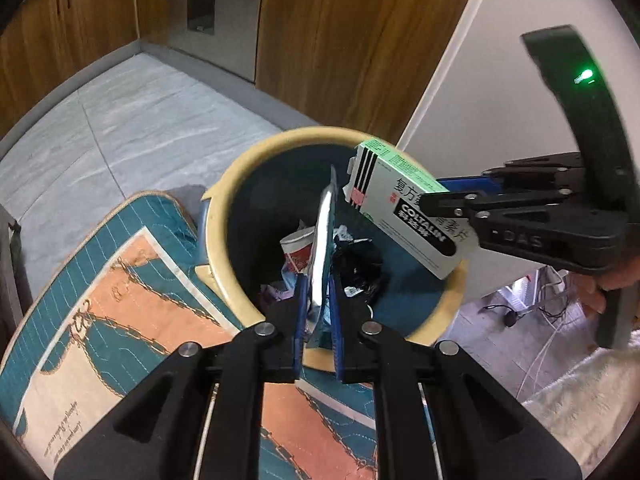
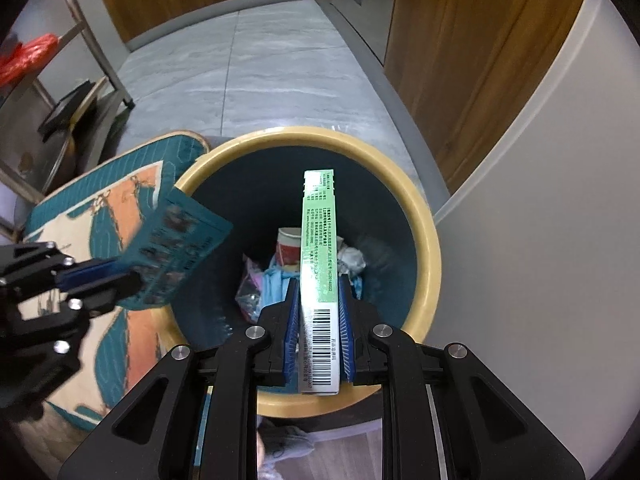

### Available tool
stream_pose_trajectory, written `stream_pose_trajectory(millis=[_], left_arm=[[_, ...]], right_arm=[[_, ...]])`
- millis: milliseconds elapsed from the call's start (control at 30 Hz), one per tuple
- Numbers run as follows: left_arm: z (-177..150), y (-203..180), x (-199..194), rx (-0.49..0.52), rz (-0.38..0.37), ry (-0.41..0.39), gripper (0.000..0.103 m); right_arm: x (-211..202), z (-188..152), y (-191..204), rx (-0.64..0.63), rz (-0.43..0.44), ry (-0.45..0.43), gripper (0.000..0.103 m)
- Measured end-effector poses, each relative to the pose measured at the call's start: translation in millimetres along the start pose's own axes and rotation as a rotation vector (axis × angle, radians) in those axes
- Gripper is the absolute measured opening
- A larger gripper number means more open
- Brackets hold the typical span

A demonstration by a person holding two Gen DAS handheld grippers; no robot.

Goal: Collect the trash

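A: Where am I, both hands? Notes, please.

B: Both over the trash bin (image 2: pixel 428 240), dark inside with a yellow rim. Your right gripper (image 2: pixel 318 300) is clamped on the medicine box (image 2: pixel 318 240), green and white, its barcode end between the blue pads. The box points out over the bin's mouth, inside the rim all round in the right wrist view.

A: And my left?

B: Your left gripper (image 1: pixel 318 300) pinches a foil sachet (image 1: pixel 322 240), edge-on to its own camera (teal printed face in the other view), pads pressed on it. It hangs over the near-left part of the opening.

A: Room to move?

B: Tight on one side: the bin's rim sits against a white panel (image 2: pixel 540 240), with wood cabinets (image 2: pixel 460 80) behind. A teal and orange cushion (image 1: pixel 100 300) touches the rim on the other side. Grey tiled floor (image 2: pixel 280 80) beyond is free. Below you: a paper cup (image 2: pixel 289 248), crumpled wrappers, something black.

A: Grippers near each other?

B: Near, not touching.
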State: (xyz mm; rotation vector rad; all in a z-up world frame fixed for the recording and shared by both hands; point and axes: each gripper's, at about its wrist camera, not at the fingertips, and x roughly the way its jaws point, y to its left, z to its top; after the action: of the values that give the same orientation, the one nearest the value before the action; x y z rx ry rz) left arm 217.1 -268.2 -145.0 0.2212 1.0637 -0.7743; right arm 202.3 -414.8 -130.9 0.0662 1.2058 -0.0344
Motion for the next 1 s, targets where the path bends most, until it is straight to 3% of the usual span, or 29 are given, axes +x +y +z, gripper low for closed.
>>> stream_pose_trajectory(millis=[33,167,433,567,633,700,767,833,1000], left_arm=[[1,1,1,-0.009,-0.008,0.006,0.018],[0,2,-10,-0.001,-0.005,-0.025,0.053],[-23,16,-67,-0.075,0.051,-0.068,0.054],[-41,7,-110,-0.083,0.097,-0.124,0.054],[-52,-1,-132,-0.086,0.118,-0.162,0.058],[-63,-11,-149,-0.071,0.160,-0.203,0.076],[-75,-24,-164,-0.047,0.220,-0.250,0.090],[-85,-34,-177,-0.036,0.261,-0.295,0.097],[-101,-42,-203,-0.102,0.300,-0.426,0.097]], right_arm=[[1,0,1,0.005,0.015,0.006,0.024],[-3,4,3,-0.006,0.015,-0.015,0.033],[-36,-8,5,0.041,0.039,-0.062,0.033],[-80,-31,17,0.039,0.058,-0.154,0.033],[-100,-46,27,0.009,0.033,-0.216,0.033],[-113,-63,29,0.020,0.023,-0.262,0.035],[-127,-81,28,0.066,0.021,-0.316,0.052],[-144,-98,28,0.099,0.003,-0.389,0.087],[-176,-122,33,0.147,-0.022,-0.549,0.097]])
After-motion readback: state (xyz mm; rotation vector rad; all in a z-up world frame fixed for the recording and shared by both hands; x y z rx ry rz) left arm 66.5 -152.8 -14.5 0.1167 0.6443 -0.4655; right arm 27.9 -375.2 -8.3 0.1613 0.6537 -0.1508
